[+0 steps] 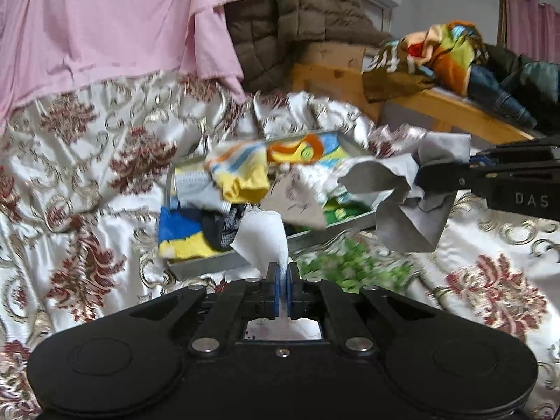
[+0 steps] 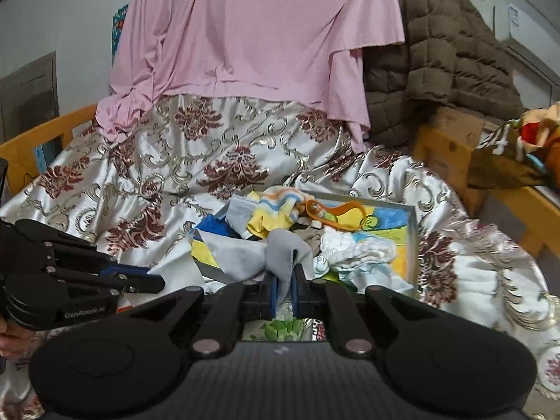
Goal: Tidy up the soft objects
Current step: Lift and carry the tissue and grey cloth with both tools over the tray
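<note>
Two pairs of tongs are gripping cloth above a bed: the left tongs are pinching a corner of a white cloth, while the right tongs are clamping a bunched grey cloth, which in the left wrist view is hanging at three o'clock. Both pieces are dangling just at the near edge of the tray, where a yellow striped sock, a blue-and-yellow item and other small textiles are piling up. The thin pinch on each corner is likely risking a slip, and a trailing fold could be snagging the tray's contents. At six o'clock, green leafy material is lying on the patterned bedspread; at twelve, a pink sheet and brown quilted jacket are crowding the headboard end.
</note>
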Tool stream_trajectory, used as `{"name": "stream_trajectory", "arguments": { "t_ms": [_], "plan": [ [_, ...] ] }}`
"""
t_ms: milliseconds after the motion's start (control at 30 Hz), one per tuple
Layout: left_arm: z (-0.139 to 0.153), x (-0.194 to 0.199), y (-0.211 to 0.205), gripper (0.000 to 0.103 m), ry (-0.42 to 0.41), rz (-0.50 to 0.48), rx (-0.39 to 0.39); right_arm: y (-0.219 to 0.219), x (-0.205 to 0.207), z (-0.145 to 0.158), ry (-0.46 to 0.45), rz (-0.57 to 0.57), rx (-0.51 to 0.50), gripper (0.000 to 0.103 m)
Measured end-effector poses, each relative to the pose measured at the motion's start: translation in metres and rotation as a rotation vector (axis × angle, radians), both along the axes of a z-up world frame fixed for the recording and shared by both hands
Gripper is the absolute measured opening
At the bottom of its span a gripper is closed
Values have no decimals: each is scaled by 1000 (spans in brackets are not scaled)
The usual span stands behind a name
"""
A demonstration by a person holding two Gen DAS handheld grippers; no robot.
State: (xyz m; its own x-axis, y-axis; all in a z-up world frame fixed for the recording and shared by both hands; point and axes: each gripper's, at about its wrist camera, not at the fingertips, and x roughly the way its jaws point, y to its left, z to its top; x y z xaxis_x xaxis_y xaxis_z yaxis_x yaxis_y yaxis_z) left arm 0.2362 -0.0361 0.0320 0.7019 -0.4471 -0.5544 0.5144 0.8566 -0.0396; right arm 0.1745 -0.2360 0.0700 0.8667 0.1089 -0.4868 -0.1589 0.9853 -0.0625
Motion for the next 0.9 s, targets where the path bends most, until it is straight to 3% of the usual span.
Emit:
{"name": "stream_trajectory", "arguments": {
  "t_ms": [333,533,700,900],
  "plan": [
    [58,-66,-6,3,-117,-6,-9,-9,-62,25,-36,12,16,9],
    [82,-83,-21,3,-178,-2,-13,-18,-74,33,-60,19,25,9],
    [100,-69,-35,3,-186,12,-36,-28,-61,44,-101,41,11,9],
    [121,-21,-59,3,-216,46,-53,-47,-18,55,-133,44,7,9]
  ]
}}
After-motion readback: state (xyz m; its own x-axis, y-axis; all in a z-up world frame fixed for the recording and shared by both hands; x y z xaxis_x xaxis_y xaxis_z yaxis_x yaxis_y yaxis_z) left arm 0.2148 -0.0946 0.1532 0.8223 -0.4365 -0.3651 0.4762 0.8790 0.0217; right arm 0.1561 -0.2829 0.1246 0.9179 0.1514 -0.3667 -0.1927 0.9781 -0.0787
